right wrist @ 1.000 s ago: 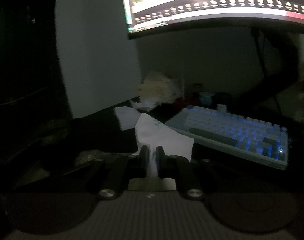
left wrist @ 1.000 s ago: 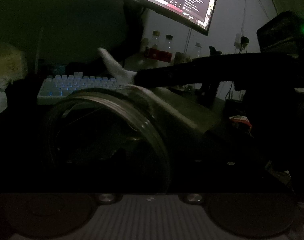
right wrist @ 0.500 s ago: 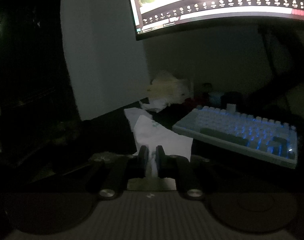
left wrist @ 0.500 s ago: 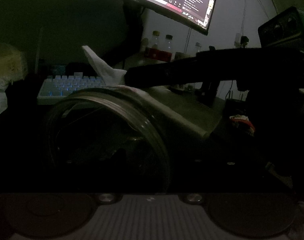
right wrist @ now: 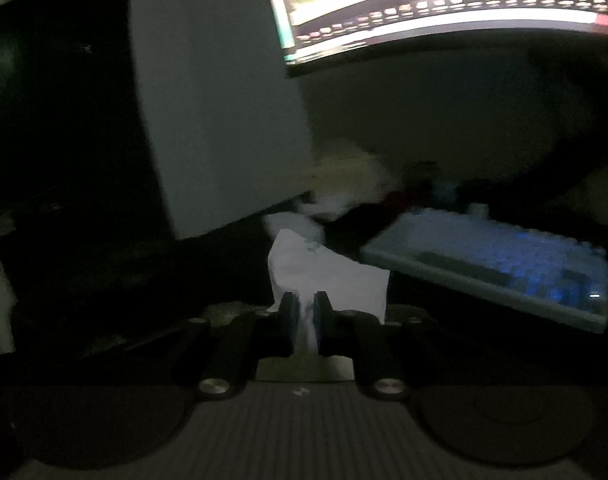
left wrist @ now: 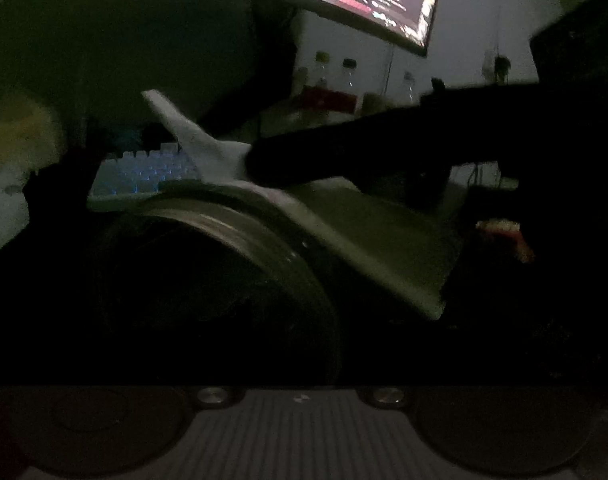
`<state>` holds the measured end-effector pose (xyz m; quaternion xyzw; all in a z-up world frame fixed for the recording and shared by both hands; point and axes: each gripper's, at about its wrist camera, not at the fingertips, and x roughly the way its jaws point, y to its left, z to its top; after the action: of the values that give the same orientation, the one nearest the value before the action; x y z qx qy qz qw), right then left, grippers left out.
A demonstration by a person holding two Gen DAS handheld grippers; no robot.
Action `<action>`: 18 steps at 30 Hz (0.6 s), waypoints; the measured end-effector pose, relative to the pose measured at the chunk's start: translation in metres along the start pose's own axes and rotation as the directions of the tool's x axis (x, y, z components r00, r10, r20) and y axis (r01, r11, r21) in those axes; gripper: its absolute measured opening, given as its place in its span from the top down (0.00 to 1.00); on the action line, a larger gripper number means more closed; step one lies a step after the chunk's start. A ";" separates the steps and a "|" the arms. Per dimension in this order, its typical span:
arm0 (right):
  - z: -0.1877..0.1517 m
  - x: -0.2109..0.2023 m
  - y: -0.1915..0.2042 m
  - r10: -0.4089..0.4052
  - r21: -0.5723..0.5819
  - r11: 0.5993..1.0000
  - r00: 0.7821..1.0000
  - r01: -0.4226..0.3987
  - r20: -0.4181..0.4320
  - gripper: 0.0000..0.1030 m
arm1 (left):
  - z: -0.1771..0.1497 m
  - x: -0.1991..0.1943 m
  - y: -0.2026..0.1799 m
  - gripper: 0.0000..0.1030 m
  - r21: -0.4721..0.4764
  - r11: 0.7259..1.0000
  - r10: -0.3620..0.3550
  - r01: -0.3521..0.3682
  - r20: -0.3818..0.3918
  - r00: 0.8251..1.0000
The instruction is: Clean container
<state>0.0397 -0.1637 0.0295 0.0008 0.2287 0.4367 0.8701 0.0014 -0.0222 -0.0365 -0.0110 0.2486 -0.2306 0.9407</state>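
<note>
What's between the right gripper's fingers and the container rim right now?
A white tissue: the right gripper pinches it, and the left wrist view shows it draped onto the container rim.

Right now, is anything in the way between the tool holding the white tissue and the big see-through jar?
Nothing visible is. In the left view, the right tool pinches the crumpled white tissue right over the rim of the clear round jar. The tissue seems to touch the rim already, but it is too dark to be sure.

Right gripper (right wrist: 302, 312) and pinched tissue (left wrist: 207, 148) shifted rightward along container (left wrist: 223, 280).
</note>
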 end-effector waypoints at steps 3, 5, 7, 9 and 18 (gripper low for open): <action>0.001 0.002 -0.015 -0.057 0.006 0.998 0.998 0.057 0.005 0.88 | -0.002 -0.002 0.002 0.90 0.000 1.000 -0.025 0.025 0.052 0.998; 0.001 0.003 -0.031 -0.150 0.028 0.988 0.989 0.149 0.003 0.88 | -0.002 -0.001 0.012 0.90 -0.069 0.994 -0.074 0.079 0.077 0.994; 0.001 0.001 -0.046 -0.211 0.075 0.974 0.977 0.212 -0.020 0.89 | 0.000 -0.001 0.029 0.93 -0.185 0.968 -0.152 0.170 0.109 0.982; 0.000 -0.004 -0.053 -0.198 0.107 0.974 0.980 0.198 -0.016 0.89 | 0.004 -0.003 0.040 0.97 -0.266 0.929 -0.226 0.257 0.140 0.964; 0.006 -0.005 -0.012 -0.080 0.006 0.997 0.997 0.080 -0.004 0.89 | 0.004 -0.011 0.025 0.78 -0.168 0.961 -0.198 0.218 0.127 0.972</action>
<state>0.0483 -0.1734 0.0341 -0.0065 0.2315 0.4009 0.8864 0.0052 0.0045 -0.0308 -0.1351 0.2144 -0.3039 0.9184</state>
